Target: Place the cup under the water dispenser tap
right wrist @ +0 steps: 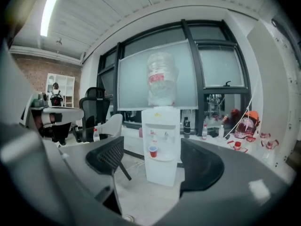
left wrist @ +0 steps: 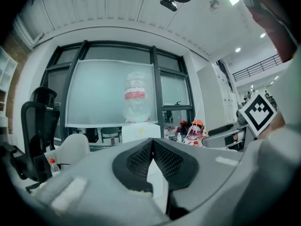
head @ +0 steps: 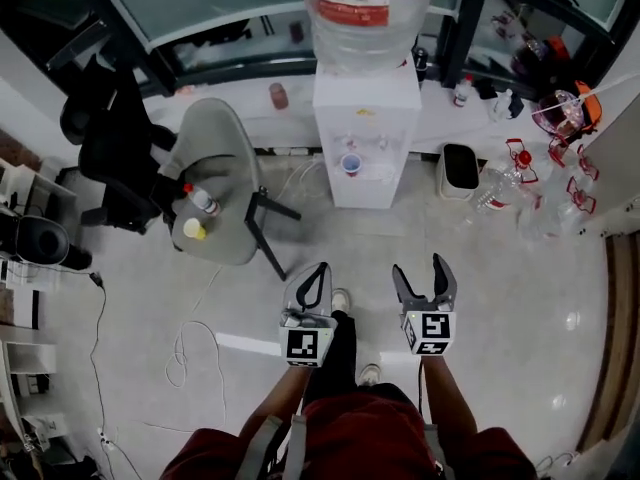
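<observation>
Standing upright in the water dispenser (head: 365, 118) recess below the taps, the red cup (head: 349, 164) lies far ahead of both grippers, well apart from them. Left gripper (head: 312, 278) fingers are pressed together, empty. Right gripper (head: 425, 273) fingers are spread, empty, lined up on the cup; neither is clearly nearer.
</observation>
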A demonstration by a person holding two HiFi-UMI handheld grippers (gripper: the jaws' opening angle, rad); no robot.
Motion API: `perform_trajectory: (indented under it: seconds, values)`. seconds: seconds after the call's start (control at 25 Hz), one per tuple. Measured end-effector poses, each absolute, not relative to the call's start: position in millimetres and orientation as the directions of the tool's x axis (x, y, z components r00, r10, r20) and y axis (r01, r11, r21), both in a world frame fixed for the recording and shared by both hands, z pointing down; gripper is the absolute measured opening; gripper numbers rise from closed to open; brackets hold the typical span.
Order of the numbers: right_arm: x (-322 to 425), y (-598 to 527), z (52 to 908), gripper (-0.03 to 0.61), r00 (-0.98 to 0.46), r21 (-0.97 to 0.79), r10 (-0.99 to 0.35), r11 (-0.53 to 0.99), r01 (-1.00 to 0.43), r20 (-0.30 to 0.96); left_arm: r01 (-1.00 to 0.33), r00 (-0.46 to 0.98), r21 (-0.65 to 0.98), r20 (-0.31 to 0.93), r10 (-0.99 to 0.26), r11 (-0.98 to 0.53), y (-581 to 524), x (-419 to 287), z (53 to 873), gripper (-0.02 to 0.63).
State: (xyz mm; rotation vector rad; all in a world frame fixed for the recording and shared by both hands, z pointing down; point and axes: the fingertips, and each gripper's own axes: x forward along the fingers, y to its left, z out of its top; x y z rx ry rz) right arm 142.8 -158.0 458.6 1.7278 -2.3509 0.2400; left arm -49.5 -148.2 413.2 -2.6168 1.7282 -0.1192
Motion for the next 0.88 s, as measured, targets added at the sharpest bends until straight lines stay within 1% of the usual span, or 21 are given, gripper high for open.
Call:
perform_trajectory:
  seconds: [0.08,0.28,0.52,0.72,0.88]
  values:
    - [152,-143,425,0.373,-0.281,0.011,-0.935,0.290,-0.957,0.216,-0.920,0.386,-0.056,0.028,-0.922,-0.387,-135,-46,387,0.000]
    - [167,-98,347,0.371,-0.282,0.064,-0.948,0.294,-0.954,0.144,-0.920,0.389,-0.065,-0.044,-0.920,-0.386,-93,-37,319,0.000]
    - [173,-59,273,0.371,-0.281,0.109,-0.958,0.285,-0.952,0.054,-0.918,0.394,-0.095,-0.092,-0.914,-0.386,-53,-33,261,0.000]
    - [159,-46,234,0.368,-0.328,0.178,-0.944,0.320,-0.931,-0.019,-0.927,0.370,-0.124,-0.155,-0.916,-0.354,-34,-38,223,0.000]
    - [152,-44,230,0.364,-0.349,0.183,-0.936,0.339,-0.923,-0.030,-0.934,0.351,-0.134,-0.165,-0.922,-0.332,-30,-43,218,0.000]
